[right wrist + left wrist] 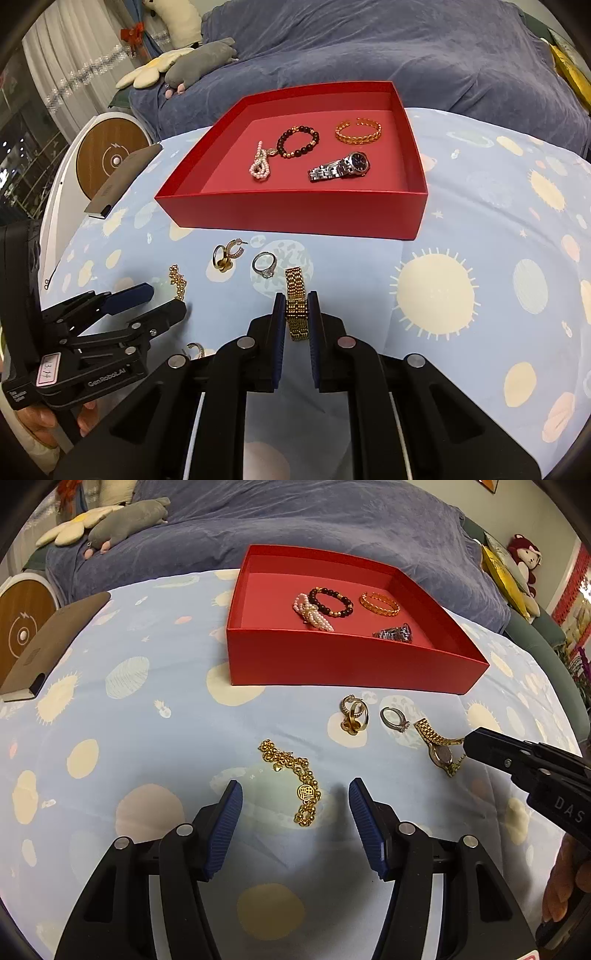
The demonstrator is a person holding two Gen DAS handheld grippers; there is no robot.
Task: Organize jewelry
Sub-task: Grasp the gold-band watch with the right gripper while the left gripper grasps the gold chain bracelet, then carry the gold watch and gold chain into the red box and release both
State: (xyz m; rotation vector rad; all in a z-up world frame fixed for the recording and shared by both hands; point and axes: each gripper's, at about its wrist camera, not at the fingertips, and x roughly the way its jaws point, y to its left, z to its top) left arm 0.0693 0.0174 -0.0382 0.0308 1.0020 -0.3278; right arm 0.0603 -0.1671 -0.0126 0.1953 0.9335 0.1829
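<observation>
A red box holds a pink pearl bracelet, a dark bead bracelet, a gold bangle and a silver watch. On the cloth in front lie gold rings, a silver ring and a gold chain bracelet. My left gripper is open around the chain, just above it. My right gripper is shut on the band of a gold watch.
A brown notebook lies at the table's left edge. A small hoop earring lies near my right gripper. A blue-covered sofa with plush toys stands behind the table.
</observation>
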